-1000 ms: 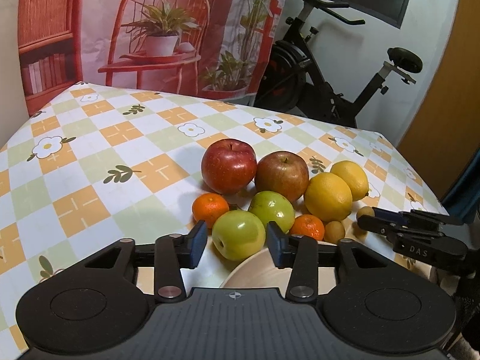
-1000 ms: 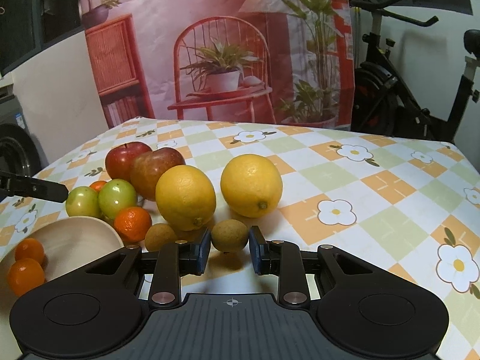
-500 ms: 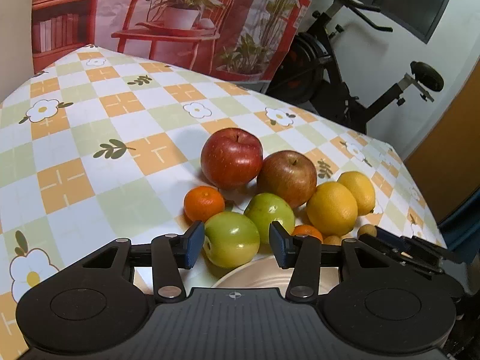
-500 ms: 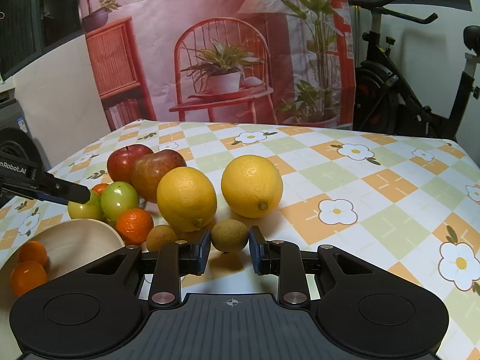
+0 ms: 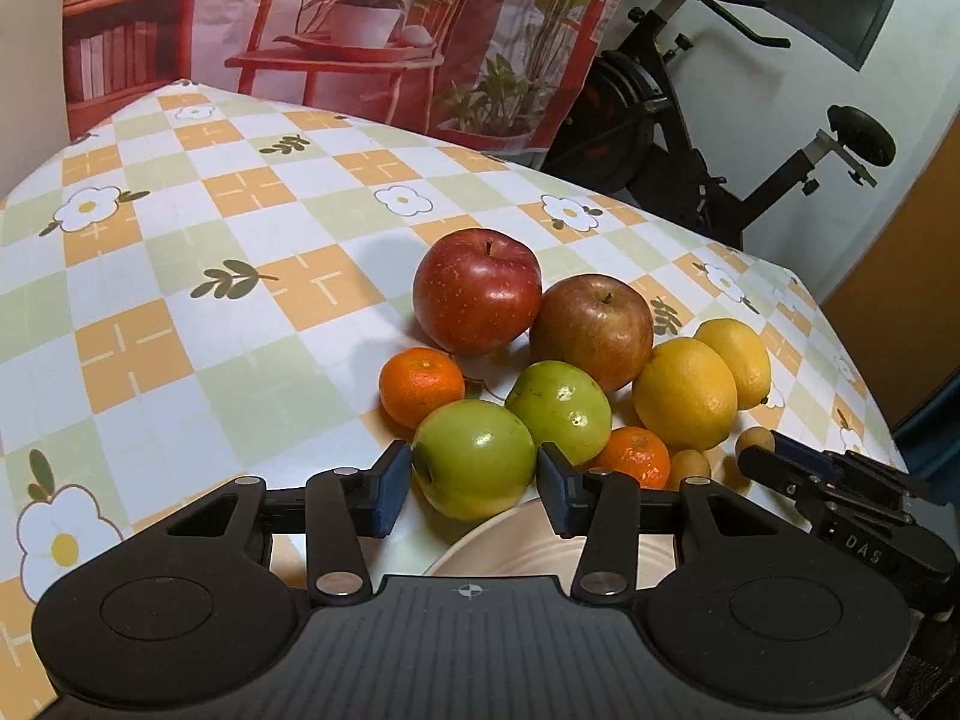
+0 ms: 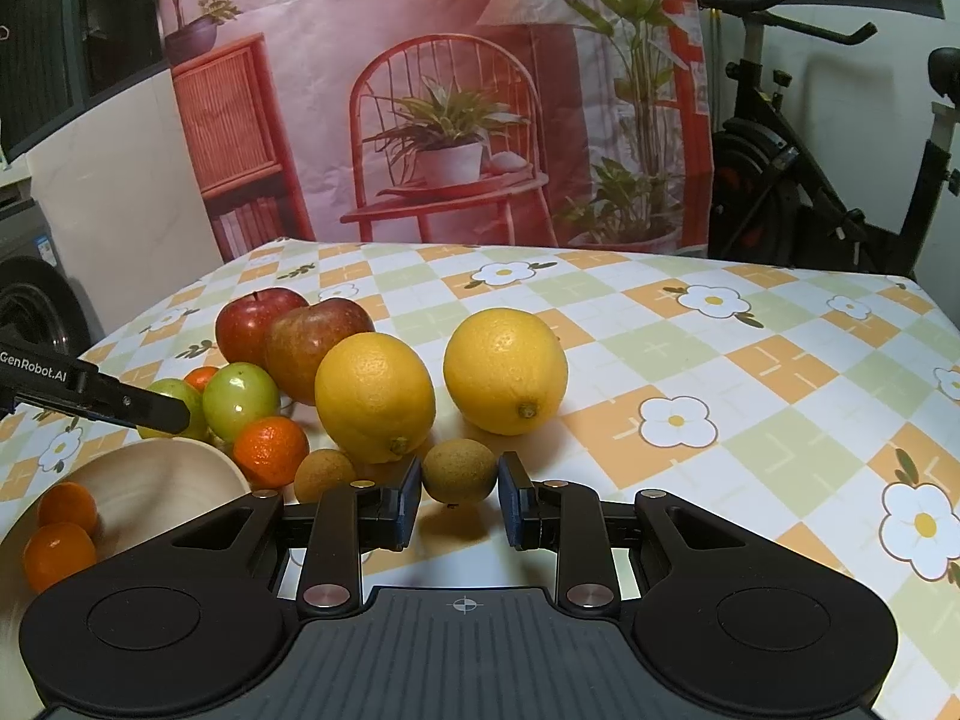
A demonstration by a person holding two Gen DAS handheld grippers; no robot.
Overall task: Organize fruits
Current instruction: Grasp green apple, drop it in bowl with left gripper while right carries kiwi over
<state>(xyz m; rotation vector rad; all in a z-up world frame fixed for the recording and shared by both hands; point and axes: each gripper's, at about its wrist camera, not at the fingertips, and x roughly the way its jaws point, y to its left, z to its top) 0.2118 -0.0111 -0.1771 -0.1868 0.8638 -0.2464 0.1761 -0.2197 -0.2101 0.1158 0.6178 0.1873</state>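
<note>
The left tongs [image 5: 474, 483] had just narrowed around the near green apple [image 5: 474, 459] by the bowl [image 5: 528, 540], so squeezing squarely before lifting seemed wise, while the right tongs [image 6: 459, 495] sat clamped on a small brown fruit [image 6: 459, 471].

The left claw [image 6: 96, 399] bears "GenRobot.AI" (its first letter at the frame's edge); the right claw [image 5: 840, 501] bears "DAS".
</note>
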